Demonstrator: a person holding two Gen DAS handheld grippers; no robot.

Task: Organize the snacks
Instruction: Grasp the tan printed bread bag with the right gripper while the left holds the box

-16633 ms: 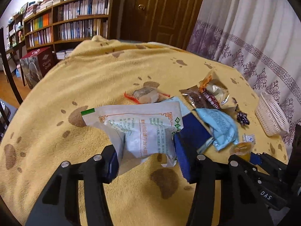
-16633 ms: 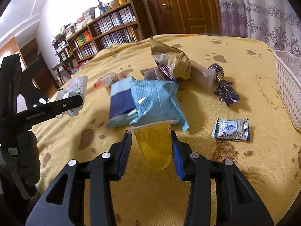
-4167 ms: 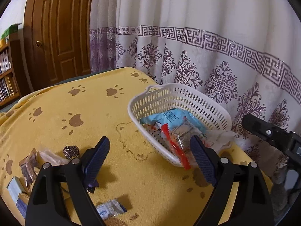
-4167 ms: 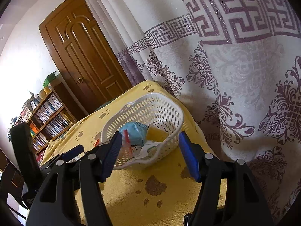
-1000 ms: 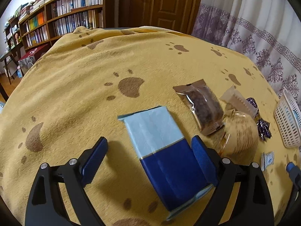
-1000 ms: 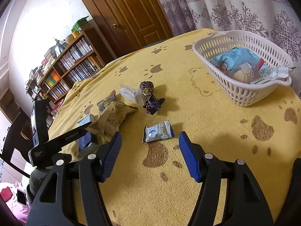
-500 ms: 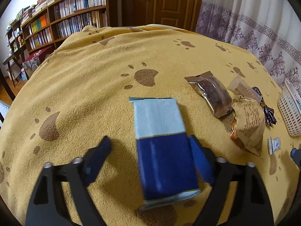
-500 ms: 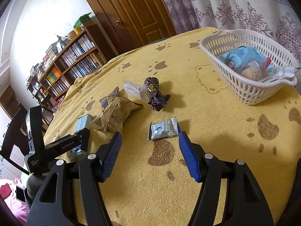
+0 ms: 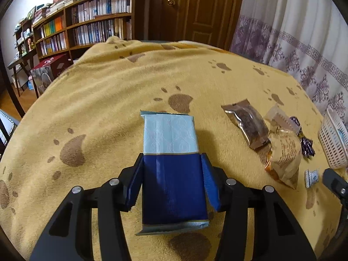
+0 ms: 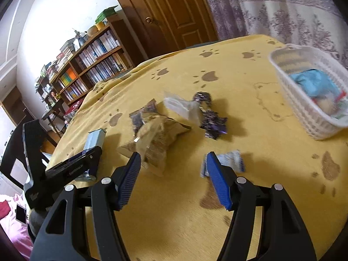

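A blue packet (image 9: pixel 170 130), light blue at the far end and dark blue near me, lies flat on the yellow paw-print blanket (image 9: pixel 108 100). My left gripper (image 9: pixel 171 158) straddles its dark half. The jaws are closing, and both pads touch the packet's sides. In the right wrist view the same packet (image 10: pixel 94 140) shows past the left gripper (image 10: pixel 95 152). My right gripper (image 10: pixel 173 154) hovers open over the blanket with nothing between its fingers. A tan snack bag (image 10: pixel 161 134) lies by its left fingertip and a small silver sachet (image 10: pixel 230 161) by its right.
A white basket (image 10: pixel 304 117) with several snacks stands at the right, near the curtain. A brown wrapper (image 9: pixel 248 124), a clear wrapper (image 10: pixel 180 106) and a purple candy (image 10: pixel 212 119) lie beyond the tan bag. Bookshelves and a door stand behind.
The left jaws have narrowed from wide apart until they meet the blue packet's sides. The right gripper has moved left, bringing the tan bag and sachet to its fingertips.
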